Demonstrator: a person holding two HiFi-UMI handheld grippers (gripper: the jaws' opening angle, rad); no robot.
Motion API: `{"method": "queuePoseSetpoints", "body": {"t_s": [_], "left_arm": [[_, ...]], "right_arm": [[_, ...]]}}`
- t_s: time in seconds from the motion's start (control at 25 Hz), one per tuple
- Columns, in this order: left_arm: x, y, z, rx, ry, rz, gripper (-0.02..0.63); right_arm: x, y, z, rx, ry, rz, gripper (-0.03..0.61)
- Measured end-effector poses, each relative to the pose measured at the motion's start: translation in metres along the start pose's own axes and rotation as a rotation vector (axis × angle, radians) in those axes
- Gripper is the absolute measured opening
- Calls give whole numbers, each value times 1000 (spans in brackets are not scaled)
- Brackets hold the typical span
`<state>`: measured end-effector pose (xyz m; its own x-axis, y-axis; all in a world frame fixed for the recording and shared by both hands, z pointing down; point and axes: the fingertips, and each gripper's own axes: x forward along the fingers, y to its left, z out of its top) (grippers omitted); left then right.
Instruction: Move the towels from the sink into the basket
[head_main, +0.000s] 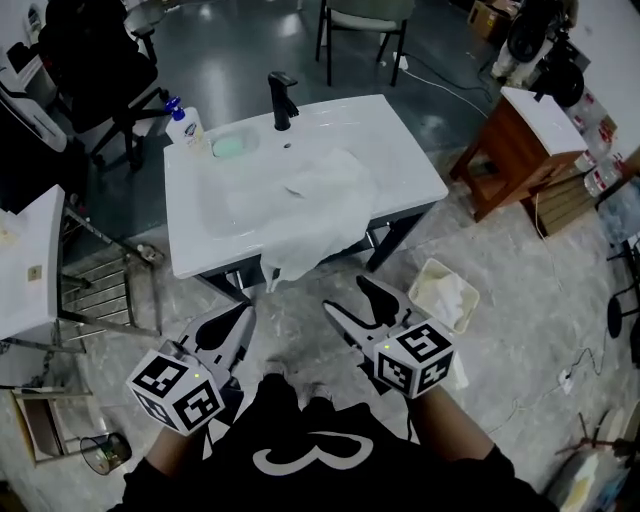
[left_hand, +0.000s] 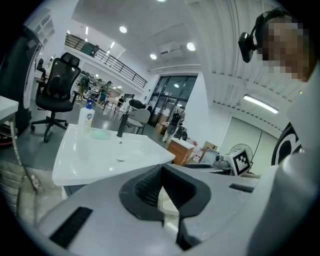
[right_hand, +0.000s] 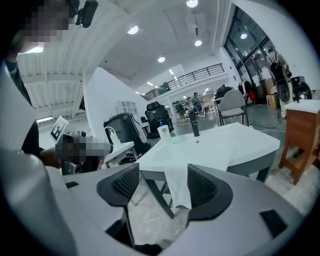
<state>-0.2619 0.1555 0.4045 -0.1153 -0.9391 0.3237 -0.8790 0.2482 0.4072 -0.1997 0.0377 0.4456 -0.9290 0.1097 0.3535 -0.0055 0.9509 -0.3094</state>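
Note:
A white towel (head_main: 320, 200) lies in the white sink (head_main: 200, 250) and hangs over its front edge. In the right gripper view the hanging towel (right_hand: 177, 180) shows beyond the jaws, below the sink (right_hand: 240, 145). A white basket (head_main: 470, 296) stands on the floor to the right, with a pale towel (head_main: 440, 295) in it. My right gripper (head_main: 348, 297) (right_hand: 164, 184) is open and empty, in front of the sink. My left gripper (head_main: 238, 315) (left_hand: 161, 170) is shut with nothing in it, low at the left, facing the sink (left_hand: 100, 155).
A black faucet (head_main: 283, 100), a soap bottle (head_main: 185, 125) and a green soap (head_main: 230, 147) sit at the sink's back. A wooden cabinet (head_main: 515, 150) stands right of the sink, a metal rack (head_main: 100, 290) left of it, and a chair (head_main: 365, 20) behind.

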Motion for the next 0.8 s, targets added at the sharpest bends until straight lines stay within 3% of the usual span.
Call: {"method": "queuePoseSetpoints", "body": {"t_s": [0.16,0.4,0.6,0.8], "left_arm": [[11,36,-4,-32,37,-4,6],[31,90,8,-17,90,-35,6],[47,125,19,-17,118,-67,6],[65,151,30,5,147,-83,6]], "right_arm": [[40,-18,-9,86,35,-27,280],[96,-48,-28,89,111,-137,279],[139,-73,-49,18,184,-249,279],[165,-99,-60,76,187,-311,279]]}}
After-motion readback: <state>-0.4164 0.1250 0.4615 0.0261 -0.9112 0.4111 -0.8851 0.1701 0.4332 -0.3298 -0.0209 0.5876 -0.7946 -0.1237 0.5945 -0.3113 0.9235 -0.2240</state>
